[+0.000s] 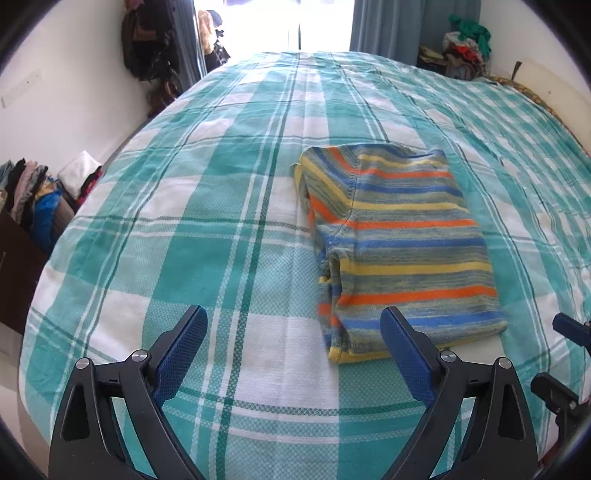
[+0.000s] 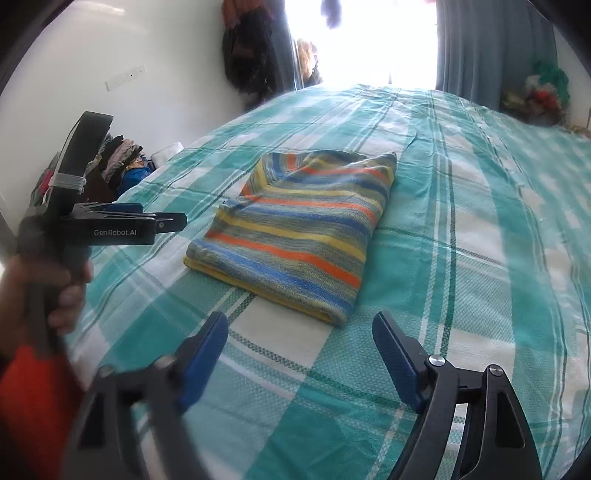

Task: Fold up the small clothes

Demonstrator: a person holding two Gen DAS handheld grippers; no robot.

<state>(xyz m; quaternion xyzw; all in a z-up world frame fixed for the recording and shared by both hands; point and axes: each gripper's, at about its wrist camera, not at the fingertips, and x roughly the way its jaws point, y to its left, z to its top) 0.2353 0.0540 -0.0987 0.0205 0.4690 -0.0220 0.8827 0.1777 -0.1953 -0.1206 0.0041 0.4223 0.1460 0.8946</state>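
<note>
Your left gripper (image 1: 293, 334) stands wide open with nothing between its blue pads (image 1: 184, 354). The near left corner of the garment (image 1: 399, 243) lies just beyond the right-hand pad, not pressed by it. Your right gripper (image 2: 299, 332) is also open and empty; its pads (image 2: 395, 354) hang above bare bedsheet (image 2: 461, 258), just short of the garment's near corner.

The garment is a striped knit in orange, blue, yellow and grey. It lies folded into a compact rectangle on the bed, flat on the teal-and-white checked bedsheet, about mid-bed. In the left wrist view it sits right of centre, with the folded layers visible along its left edge. In the right wrist view it sits just ahead of the gripper, left of centre, with a yellow hem along its near edge.

In the right wrist view your left hand (image 2: 62, 288) grips the handle of the left gripper at the picture's left edge, well apart from the garment. An orange sleeve (image 2: 33, 398) shows below that hand. The left side of this view is blurred.

Clothes (image 1: 29, 192) are piled beside the bed at left. More clothes (image 1: 467, 48) are heaped at the far right corner, near the curtain (image 1: 406, 26).
</note>
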